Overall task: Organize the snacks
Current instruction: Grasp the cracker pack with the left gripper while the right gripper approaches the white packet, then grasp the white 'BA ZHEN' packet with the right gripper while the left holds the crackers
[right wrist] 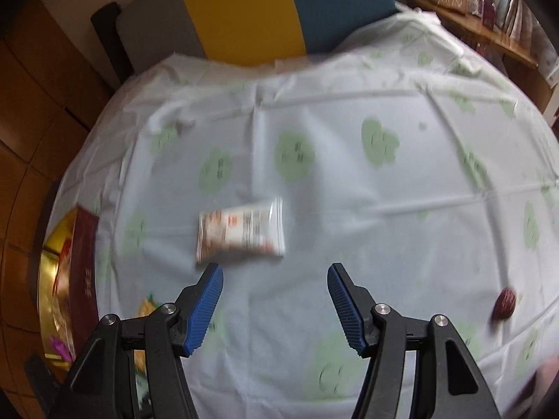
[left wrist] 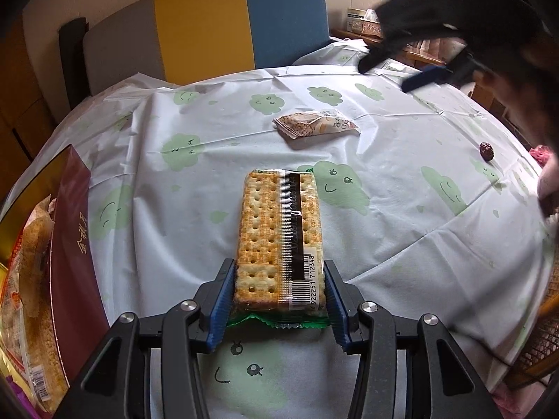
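Left claw (left wrist: pixel 279 291) pinching long clear-wrapped cracker pack (left wrist: pixel 279 230) (barcode up) on cloud-print tabletop (left wrist: pixel 401 244); right claw (right wrist: pixel 276 291) spread, near small white snack packet (right wrist: pixel 241 232).

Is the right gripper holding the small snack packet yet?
No, the right gripper has nothing between its fingers; the small snack packet lies on the tablecloth beyond them.

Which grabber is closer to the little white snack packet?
The right gripper. Its open jaws hover just short of the small white snack packet. The left gripper is farther back, gripping the cracker pack, with the small white snack packet beyond it.
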